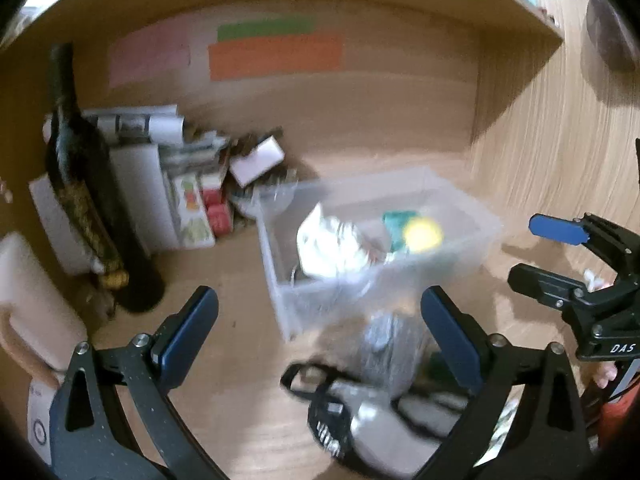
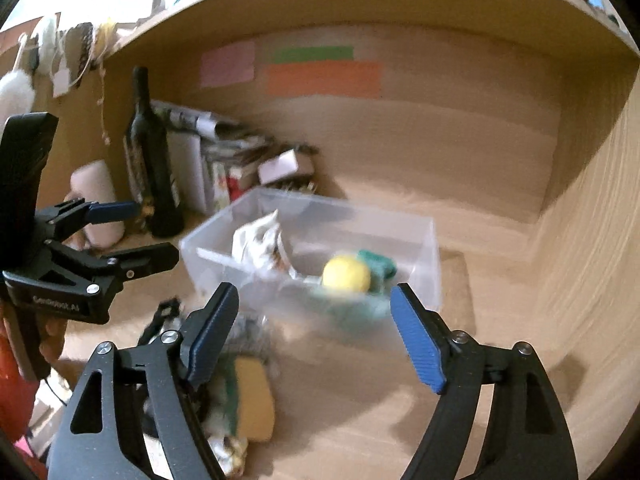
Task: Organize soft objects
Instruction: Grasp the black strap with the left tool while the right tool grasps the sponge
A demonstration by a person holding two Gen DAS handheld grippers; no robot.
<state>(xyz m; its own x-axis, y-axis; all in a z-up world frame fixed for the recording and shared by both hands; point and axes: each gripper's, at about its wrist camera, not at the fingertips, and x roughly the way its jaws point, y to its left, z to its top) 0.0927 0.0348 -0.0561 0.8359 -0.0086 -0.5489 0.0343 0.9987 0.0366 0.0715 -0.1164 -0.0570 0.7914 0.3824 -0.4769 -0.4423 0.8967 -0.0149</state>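
A clear plastic bin point(image 1: 472, 248) point(image 2: 424, 240) stands on the wooden desk. It holds a yellow ball point(image 1: 422, 234) point(image 2: 346, 274), a green item point(image 1: 396, 220) point(image 2: 378, 262) and a crumpled white-patterned cloth point(image 1: 332, 248) point(image 2: 258, 246). My left gripper point(image 1: 320, 332) is open and empty, in front of the bin and above a grey soft item point(image 1: 392, 344) and a black strap point(image 1: 324, 420). My right gripper point(image 2: 316, 332) is open and empty, just in front of the bin. A yellow-green sponge point(image 2: 252, 400) lies below its left finger. Both views are motion-blurred.
A dark wine bottle point(image 1: 88, 184) point(image 2: 150, 152), stacked boxes and papers point(image 1: 168, 184) point(image 2: 224, 160) and a pale mug point(image 2: 96, 200) stand at the back left. Coloured paper strips point(image 1: 276, 56) hang on the back wall. A shelf side wall point(image 2: 592, 240) closes the right.
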